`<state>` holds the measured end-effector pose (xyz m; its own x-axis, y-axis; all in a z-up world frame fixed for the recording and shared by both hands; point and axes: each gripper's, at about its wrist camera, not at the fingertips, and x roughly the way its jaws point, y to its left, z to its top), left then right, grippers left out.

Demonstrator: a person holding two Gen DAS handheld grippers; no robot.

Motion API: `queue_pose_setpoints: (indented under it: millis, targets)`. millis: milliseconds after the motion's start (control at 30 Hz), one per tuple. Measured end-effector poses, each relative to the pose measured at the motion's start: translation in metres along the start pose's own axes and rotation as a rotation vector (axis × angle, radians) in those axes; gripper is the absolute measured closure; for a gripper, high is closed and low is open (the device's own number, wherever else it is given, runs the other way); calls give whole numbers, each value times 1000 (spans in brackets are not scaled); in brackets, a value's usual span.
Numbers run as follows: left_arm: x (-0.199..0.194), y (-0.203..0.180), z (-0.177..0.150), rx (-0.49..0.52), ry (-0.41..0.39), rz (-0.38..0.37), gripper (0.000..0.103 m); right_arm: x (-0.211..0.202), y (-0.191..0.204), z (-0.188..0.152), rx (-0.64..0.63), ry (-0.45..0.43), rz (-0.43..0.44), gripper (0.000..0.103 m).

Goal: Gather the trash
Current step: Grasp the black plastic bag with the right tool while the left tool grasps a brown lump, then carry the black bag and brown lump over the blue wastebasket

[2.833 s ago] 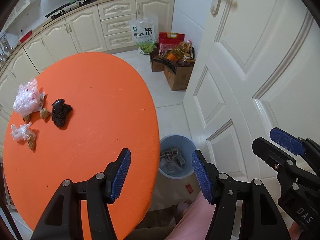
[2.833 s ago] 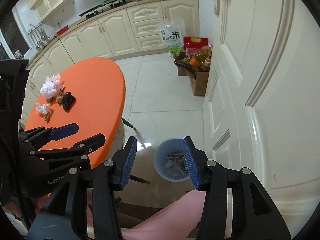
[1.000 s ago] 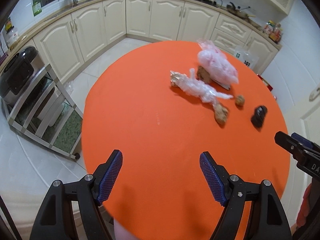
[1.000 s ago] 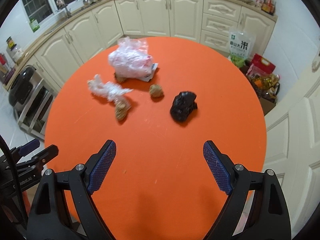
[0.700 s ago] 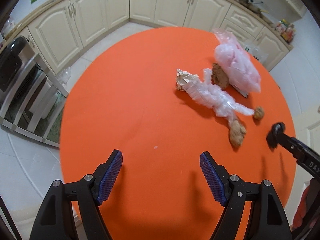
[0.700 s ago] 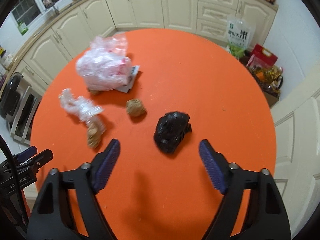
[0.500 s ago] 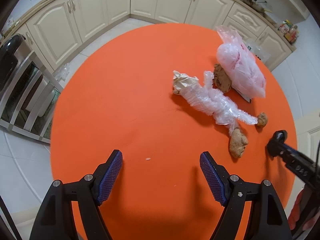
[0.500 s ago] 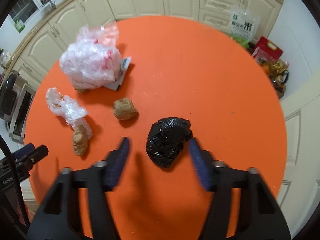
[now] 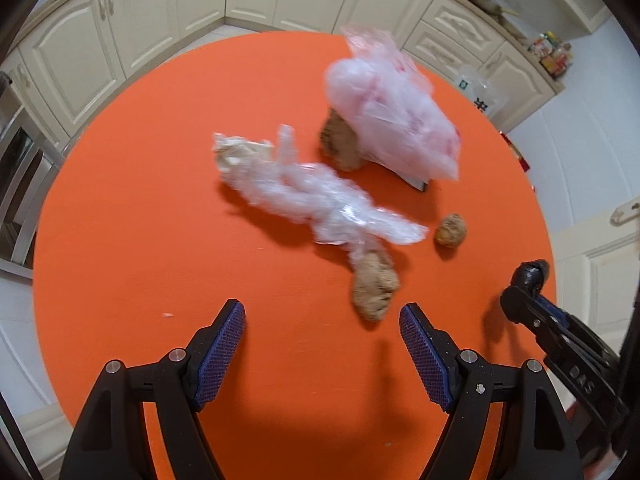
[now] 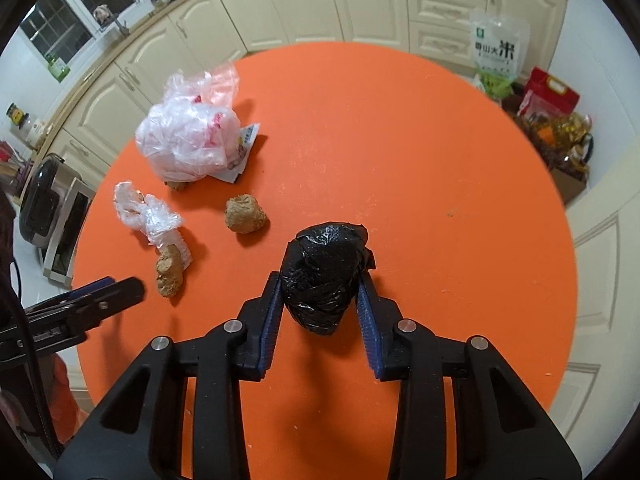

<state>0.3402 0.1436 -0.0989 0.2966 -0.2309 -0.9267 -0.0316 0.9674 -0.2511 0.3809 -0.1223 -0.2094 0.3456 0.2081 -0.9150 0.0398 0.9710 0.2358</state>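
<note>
Black trash bundle (image 10: 325, 276) squeezed between just-closing jaws of right tool (image 10: 319, 320); left tool (image 9: 322, 354) wide, empty.

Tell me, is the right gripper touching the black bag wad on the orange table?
Touching. In the right wrist view both blue pads of the right gripper, which has just been closing, press against the black bag wad.

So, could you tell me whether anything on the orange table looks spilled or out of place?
Only trash litters the orange table: a pink plastic bag, crumpled clear wrap, brown lumps and a black wad. Nothing looks spilled.
</note>
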Motion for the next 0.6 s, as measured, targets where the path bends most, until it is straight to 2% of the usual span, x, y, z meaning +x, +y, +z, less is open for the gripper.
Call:
queue_pose_setpoints:
  millis: [100, 233, 300, 333, 600]
  targets:
    - [9, -9, 3, -12, -2, -29, 29, -1, 3, -1, -8, -2, 17, 69]
    - [18, -16, 9, -35, -36, 10, 36, 1, 5, -4, -18, 13, 42, 69]
    - [20, -22, 8, -22, -44, 24, 78, 0, 4, -5, -18, 13, 38, 69]
    - [22, -24, 6, -12, -33, 13, 81, 0, 3, -5, -17, 13, 34, 69]
    - [12, -26, -1, 18, -34, -24, 82, -9, 0, -7, 0, -4, 34, 69]
